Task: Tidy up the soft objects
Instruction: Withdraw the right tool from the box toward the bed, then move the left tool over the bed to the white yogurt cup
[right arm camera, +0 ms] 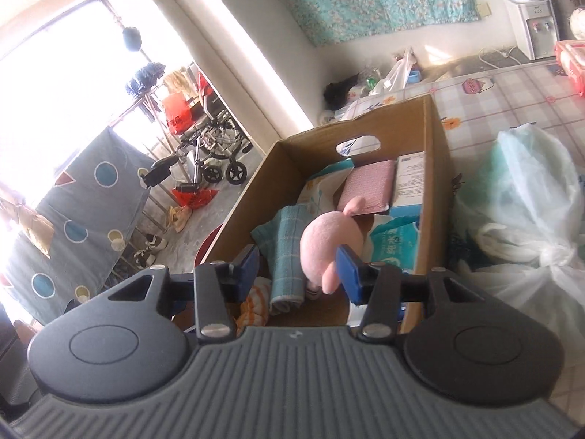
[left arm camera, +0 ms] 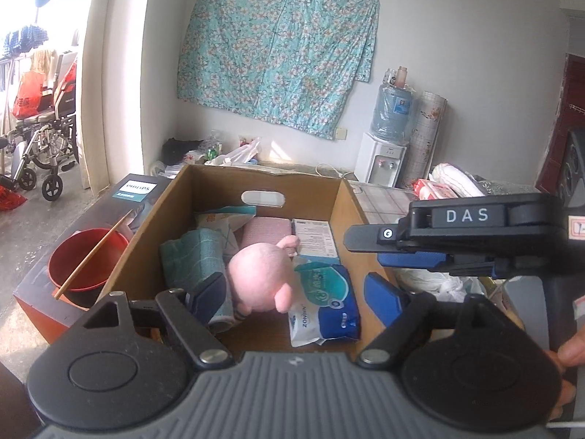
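Pink plush already in box, lying on teal towel beside wipes pack. Tied white bags right of box on table look still unsorted. My left gripper hovers over near rim, fingers wide apart, empty. My right gripper tilted down over box, fingers part-open, gripping nothing.

— What colours are in the brown cardboard box?
— A pale pink plush toy, a teal checked towel, a pink cloth, a white-and-blue wipes pack.
— And outside it?
— A red bucket; on the wall, a turquoise sheet with pink blossoms.
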Demonstrator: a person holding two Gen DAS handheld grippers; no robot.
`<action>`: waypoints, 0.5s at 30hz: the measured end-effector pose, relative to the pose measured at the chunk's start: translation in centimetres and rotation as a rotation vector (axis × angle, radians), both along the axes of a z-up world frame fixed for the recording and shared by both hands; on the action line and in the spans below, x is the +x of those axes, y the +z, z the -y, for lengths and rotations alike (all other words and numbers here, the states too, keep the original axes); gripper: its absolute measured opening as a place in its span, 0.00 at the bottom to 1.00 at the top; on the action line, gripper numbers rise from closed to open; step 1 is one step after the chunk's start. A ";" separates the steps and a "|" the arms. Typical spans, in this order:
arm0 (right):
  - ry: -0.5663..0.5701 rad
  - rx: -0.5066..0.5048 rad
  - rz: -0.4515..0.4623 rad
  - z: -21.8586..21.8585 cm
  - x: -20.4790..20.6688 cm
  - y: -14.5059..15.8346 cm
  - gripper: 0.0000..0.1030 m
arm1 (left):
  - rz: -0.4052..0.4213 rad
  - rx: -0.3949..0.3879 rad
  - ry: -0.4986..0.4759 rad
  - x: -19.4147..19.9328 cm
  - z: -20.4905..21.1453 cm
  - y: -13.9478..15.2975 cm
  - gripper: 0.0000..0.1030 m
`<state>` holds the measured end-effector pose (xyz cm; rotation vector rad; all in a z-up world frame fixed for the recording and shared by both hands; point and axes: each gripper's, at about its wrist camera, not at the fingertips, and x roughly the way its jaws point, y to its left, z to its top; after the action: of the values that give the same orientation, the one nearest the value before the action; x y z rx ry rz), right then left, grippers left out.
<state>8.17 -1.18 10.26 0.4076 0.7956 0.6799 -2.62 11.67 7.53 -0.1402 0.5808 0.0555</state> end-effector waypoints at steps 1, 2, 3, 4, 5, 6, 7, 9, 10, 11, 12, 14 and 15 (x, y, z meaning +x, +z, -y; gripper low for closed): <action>-0.026 -0.005 0.011 1.2 -0.4 0.1 0.45 | 0.001 -0.001 -0.022 0.3 0.9 -0.2 0.81; -0.062 -0.012 0.025 2.8 -0.8 -0.1 0.46 | 0.000 -0.003 -0.039 0.6 1.6 -0.3 0.81; -0.093 -0.019 0.035 4.2 -1.3 -0.3 0.46 | -0.004 -0.006 -0.065 1.0 2.6 -0.5 0.81; -0.122 -0.027 0.041 5.6 -1.6 -0.5 0.46 | -0.008 -0.009 -0.086 1.4 3.4 -0.6 0.81; -0.150 -0.036 0.046 6.9 -1.9 -0.6 0.46 | -0.013 -0.011 -0.109 1.9 4.2 -0.7 0.81; -0.183 -0.047 0.050 8.3 -2.1 -1.1 0.46 | -0.017 -0.013 -0.128 2.2 4.9 -0.8 0.81; -0.218 -0.058 0.052 9.8 -2.2 -1.5 0.46 | -0.024 -0.014 -0.155 2.8 5.9 -1.1 0.81; -0.285 -0.074 0.057 12.4 -2.2 -2.5 0.46 | -0.036 -0.015 -0.194 3.8 7.4 -1.6 0.81; -0.316 -0.081 0.059 13.6 -2.1 -2.8 0.46 | -0.043 -0.015 -0.208 4.2 8.1 -1.8 0.81; -0.358 -0.098 0.057 15.2 -1.6 -3.5 0.46 | -0.049 -0.016 -0.224 4.7 8.9 -2.1 0.81; -0.395 -0.120 0.058 16.2 -1.1 -4.1 0.46 | -0.054 -0.017 -0.235 5.0 9.4 -2.2 0.81; -0.450 -0.172 0.051 18.1 0.2 -5.1 0.46 | -0.070 -0.019 -0.259 6.1 10.6 -2.7 0.81; -0.467 -0.191 0.047 18.9 0.9 -5.6 0.46 | -0.079 -0.018 -0.266 6.5 11.0 -2.9 0.81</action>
<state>9.10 -20.05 4.67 0.3841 0.6808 0.1752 3.91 0.63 4.67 -0.0778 0.6744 -0.2036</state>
